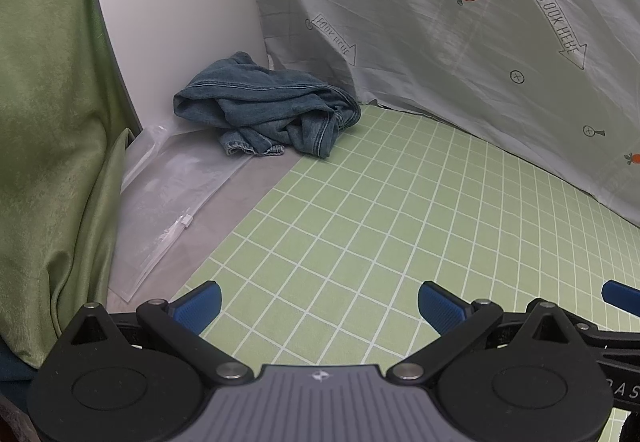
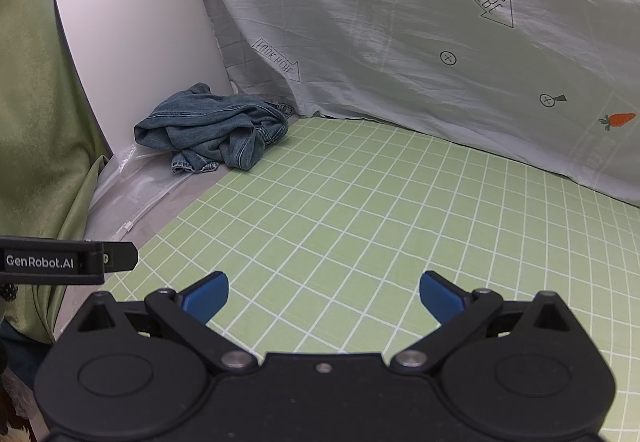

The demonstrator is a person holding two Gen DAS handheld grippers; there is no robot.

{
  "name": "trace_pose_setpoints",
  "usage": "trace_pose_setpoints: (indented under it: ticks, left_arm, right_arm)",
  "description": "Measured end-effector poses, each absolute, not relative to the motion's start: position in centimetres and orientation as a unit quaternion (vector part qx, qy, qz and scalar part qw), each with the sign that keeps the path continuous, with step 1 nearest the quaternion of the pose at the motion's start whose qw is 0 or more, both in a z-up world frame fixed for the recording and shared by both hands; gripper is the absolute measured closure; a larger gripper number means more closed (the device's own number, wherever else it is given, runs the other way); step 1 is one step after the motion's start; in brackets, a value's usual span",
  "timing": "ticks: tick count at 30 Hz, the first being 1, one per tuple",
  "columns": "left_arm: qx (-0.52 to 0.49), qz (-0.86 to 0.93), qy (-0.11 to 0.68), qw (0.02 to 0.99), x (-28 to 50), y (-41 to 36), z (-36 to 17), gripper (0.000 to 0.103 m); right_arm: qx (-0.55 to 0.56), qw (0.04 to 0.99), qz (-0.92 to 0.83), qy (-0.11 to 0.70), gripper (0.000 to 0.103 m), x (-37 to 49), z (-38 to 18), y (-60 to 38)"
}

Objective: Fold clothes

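A crumpled blue denim garment [image 1: 266,104] lies bunched in the far left corner of the green checked table cover [image 1: 380,210], partly on a clear plastic bag. In the right wrist view the same denim heap [image 2: 212,130] sits far ahead to the left. My left gripper [image 1: 319,304] hovers low over the near part of the cover, open, blue pads wide apart with nothing between them. My right gripper [image 2: 324,294] is likewise open and empty over the cover. Both are well short of the garment. A blue fingertip [image 1: 620,294] of the right gripper shows at the left view's right edge.
A pale sheet [image 1: 460,22] printed with carrots and arrows hangs along the back. A white panel [image 1: 172,14] stands at the far left beside a green curtain [image 1: 52,122]. The clear plastic bag [image 1: 168,202] lies along the table's left side. The left gripper's body [image 2: 60,260] juts in at left.
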State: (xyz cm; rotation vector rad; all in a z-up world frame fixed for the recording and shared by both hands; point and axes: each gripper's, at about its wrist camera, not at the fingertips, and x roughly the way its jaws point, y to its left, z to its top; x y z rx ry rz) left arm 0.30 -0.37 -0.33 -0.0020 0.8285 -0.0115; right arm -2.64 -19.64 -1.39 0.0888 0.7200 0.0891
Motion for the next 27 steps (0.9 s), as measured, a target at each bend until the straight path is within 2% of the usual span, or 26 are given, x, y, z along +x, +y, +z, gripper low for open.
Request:
trace_pose_setpoints:
  ticks: [17, 27]
  left_arm:
    - [-0.011, -0.016, 0.415, 0.91, 2.5, -0.2, -1.1, 0.0]
    - [-0.035, 0.0, 0.433, 0.901, 8.1, 1.7, -2.3, 0.0]
  right_arm:
    - [0.051, 0.935, 0.045, 0.349, 0.0, -1.2, -1.6, -20.0]
    - [0.051, 0.934, 0.073, 0.346, 0.0, 3.9, -2.4, -18.9]
